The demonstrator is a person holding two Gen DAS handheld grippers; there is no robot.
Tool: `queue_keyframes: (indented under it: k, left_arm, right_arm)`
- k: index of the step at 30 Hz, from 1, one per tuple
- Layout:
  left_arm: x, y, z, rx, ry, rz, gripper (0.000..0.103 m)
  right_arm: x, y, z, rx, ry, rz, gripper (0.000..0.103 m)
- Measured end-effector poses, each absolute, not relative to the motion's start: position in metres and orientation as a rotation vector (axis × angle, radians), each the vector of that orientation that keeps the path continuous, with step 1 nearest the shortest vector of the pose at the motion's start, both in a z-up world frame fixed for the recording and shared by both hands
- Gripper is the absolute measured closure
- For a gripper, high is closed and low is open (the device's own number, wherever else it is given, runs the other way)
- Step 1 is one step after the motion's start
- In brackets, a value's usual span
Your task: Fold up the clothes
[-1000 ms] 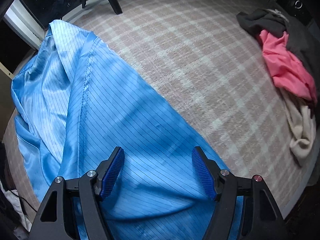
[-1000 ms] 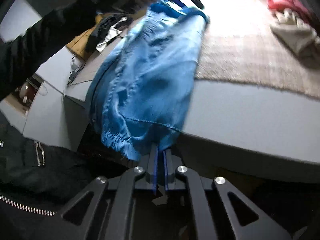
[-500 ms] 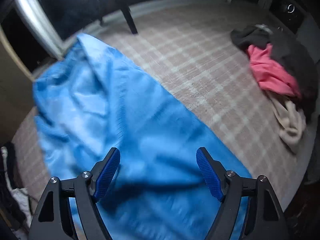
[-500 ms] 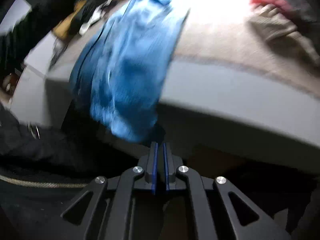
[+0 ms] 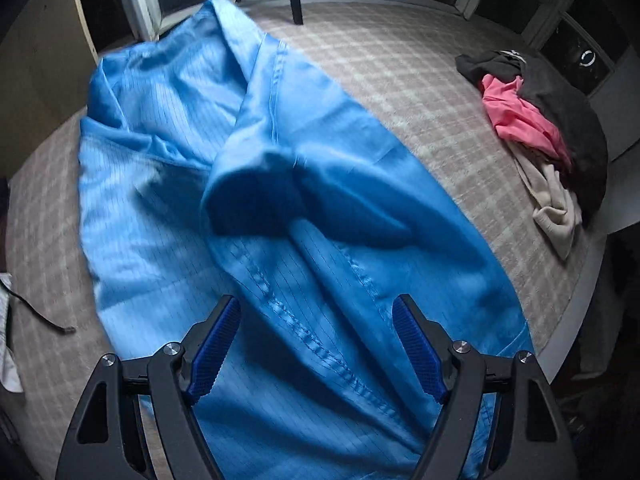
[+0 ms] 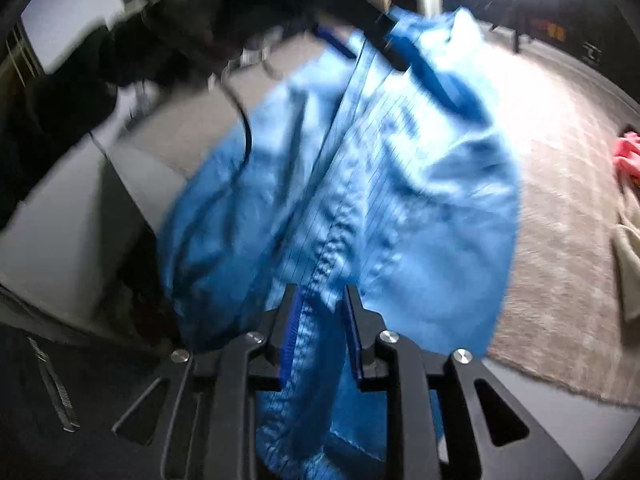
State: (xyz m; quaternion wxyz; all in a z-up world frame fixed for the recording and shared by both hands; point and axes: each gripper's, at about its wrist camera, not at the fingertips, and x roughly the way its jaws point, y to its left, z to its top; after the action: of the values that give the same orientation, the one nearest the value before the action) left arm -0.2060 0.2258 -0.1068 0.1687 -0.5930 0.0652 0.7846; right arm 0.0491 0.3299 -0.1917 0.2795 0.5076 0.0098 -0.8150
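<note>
bed (image 5: 400,92): blue garment (image 5: 280,208) now sprawls across it, end overhanging | my right tongs (image 6: 320,312) have just been opening, fabric still between, grip slackening | my left tongs (image 5: 316,344) wide, empty above cloth | fold not begun

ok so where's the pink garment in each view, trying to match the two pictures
Left wrist view: the pink garment lies at the upper right, in a pile with a dark grey garment and a cream garment.
Right wrist view: only a sliver of it shows at the right edge, mid-height.
Shared landmark: the shiny blue pinstriped garment spread over the beige checked blanket, to the left of the pink one in both.
</note>
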Motion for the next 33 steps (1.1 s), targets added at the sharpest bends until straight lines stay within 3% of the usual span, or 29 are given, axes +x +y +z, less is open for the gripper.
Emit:
queue_keyframes:
  k: [1,5,8,10,11,12,18,23,26,28,29,33]
  left_arm:
    - [-0.205,0.223,-0.105,-1.681,0.19,2.244,0.033]
    - [-0.202,0.198,-0.08,-1.604,0.169,2.361,0.033]
    - [-0.202,0.166,-0.066,-1.583,0.08,2.448,0.033]
    - [-0.201,0.151,-0.068,-1.604,0.008,2.457,0.033]
    - [-0.198,0.149,-0.071,-1.61,-0.017,2.448,0.033]
    - [-0.196,0.146,-0.075,-1.615,-0.042,2.44,0.033]
    - [-0.192,0.156,-0.101,-1.647,-0.164,2.371,0.033]
    - [-0.197,0.163,-0.114,-1.654,-0.231,2.343,0.033]
    - [-0.198,0.163,-0.118,-1.66,-0.231,2.343,0.033]
    - [-0.199,0.163,-0.121,-1.667,-0.249,2.332,0.033]
    - [-0.2,0.164,-0.123,-1.67,-0.264,2.324,0.033]
    - [-0.202,0.174,-0.123,-1.647,-0.275,2.297,0.033]
  right_arm:
    - [0.05,0.326,-0.197,1.37,0.012,-2.126,0.081]
    - [0.058,0.312,-0.19,1.356,0.156,-2.046,0.081]
    - [0.048,0.329,-0.169,1.328,0.085,-2.066,0.081]
    - [0.033,0.345,-0.148,1.281,0.055,-2.132,0.066]
    - [0.018,0.348,-0.139,1.257,0.046,-2.172,0.053]
    - [0.0,0.351,-0.13,1.232,0.036,-2.212,0.049]
    - [-0.115,0.351,-0.102,1.168,-0.021,-2.369,0.051]
    - [-0.198,0.314,-0.134,1.301,0.194,-2.361,0.05]
    - [-0.219,0.307,-0.158,1.346,0.211,-2.317,0.05]
    - [-0.229,0.308,-0.166,1.374,0.152,-2.302,0.074]
    - [-0.231,0.313,-0.168,1.386,0.084,-2.296,0.097]
    - [-0.235,0.352,-0.165,1.338,-0.339,-2.224,0.098]
